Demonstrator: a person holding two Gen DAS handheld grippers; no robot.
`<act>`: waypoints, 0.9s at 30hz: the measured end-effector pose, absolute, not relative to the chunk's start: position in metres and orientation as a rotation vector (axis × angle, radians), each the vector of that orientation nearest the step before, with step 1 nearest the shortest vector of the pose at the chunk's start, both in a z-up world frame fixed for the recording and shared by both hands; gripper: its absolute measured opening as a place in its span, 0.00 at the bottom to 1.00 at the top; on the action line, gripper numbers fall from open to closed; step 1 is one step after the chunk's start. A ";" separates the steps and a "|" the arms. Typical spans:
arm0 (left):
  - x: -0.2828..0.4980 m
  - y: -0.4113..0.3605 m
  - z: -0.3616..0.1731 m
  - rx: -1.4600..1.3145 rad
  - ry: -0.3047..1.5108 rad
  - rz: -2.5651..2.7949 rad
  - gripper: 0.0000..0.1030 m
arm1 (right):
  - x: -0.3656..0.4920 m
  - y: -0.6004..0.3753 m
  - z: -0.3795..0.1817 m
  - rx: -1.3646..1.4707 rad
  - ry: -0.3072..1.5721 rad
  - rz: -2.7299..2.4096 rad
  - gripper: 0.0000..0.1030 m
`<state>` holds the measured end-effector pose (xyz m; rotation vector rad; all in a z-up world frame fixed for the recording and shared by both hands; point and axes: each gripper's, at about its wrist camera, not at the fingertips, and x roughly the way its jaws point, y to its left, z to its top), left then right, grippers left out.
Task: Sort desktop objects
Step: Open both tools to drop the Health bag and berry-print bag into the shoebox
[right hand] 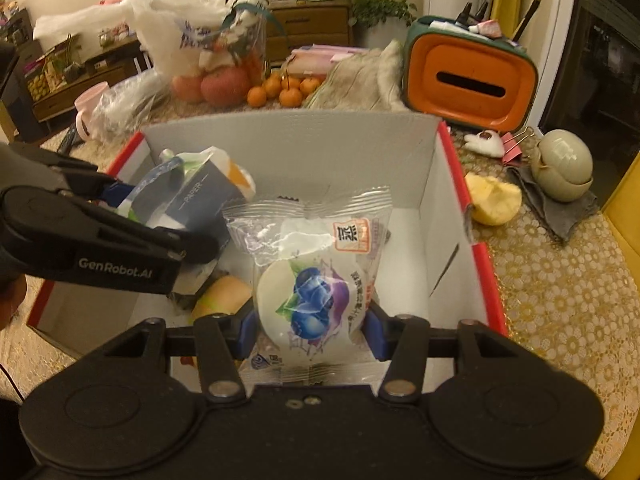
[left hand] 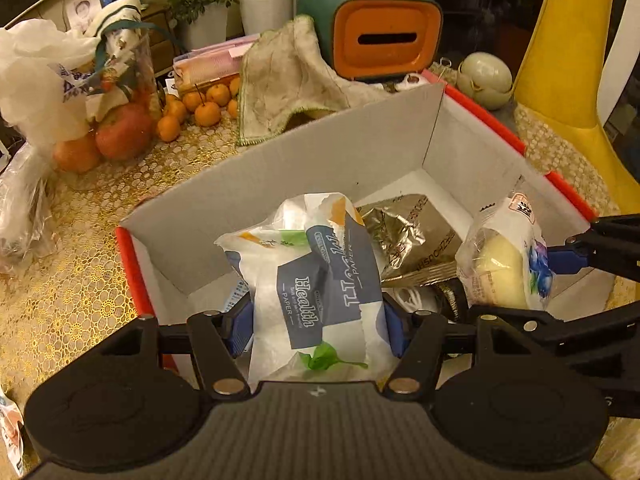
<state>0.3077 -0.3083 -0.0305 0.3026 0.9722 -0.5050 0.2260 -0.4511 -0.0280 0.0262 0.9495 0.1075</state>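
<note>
Tissue pack [left hand: 320, 292], a white-and-blue plastic pack printed "Health Paper", sits clamped between the blue pads of the left gripper [left hand: 318, 330], held over the open cardboard box [left hand: 340, 152]. Beside it, the right gripper [right hand: 310, 334] is clamped on a clear snack bag [right hand: 316, 276] with a blueberry print and a pale round bun inside, also over the box. In the left wrist view that snack bag shows at the right, close to the tissue pack but apart from it.

Inside the box lie a crumpled silver foil packet [left hand: 404, 232] and, in the right wrist view, a yellowish bun [right hand: 224, 296] on the floor of the box under the left gripper.

Behind the box on the gold-patterned tabletop [left hand: 80, 280] are a grey cloth [left hand: 288, 80], a green-and-orange tissue holder [right hand: 470, 76], a cluster of small oranges [left hand: 196, 108], and a bag of apples [left hand: 116, 128]. A cut piece of fruit [right hand: 496, 200] lies just right of the box.
</note>
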 end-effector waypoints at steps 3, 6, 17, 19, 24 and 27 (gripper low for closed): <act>0.309 -0.311 -0.036 0.338 0.961 -0.496 0.62 | 0.231 -0.450 -0.035 0.021 0.971 0.102 0.50; 0.309 -0.314 -0.038 0.363 0.953 -0.506 0.62 | 0.234 -0.452 -0.042 0.033 0.990 0.097 0.50; 0.313 -0.318 -0.047 0.369 0.967 -0.540 0.66 | 0.234 -0.457 -0.051 0.059 1.009 0.086 0.57; 0.312 -0.318 -0.047 0.359 0.965 -0.550 0.69 | 0.232 -0.458 -0.049 0.063 0.997 0.088 0.65; 0.308 -0.315 -0.042 0.330 0.961 -0.565 0.73 | 0.229 -0.461 -0.041 0.067 0.979 0.081 0.66; 0.304 -0.312 -0.037 0.311 0.958 -0.570 0.76 | 0.226 -0.462 -0.035 0.067 0.969 0.080 0.67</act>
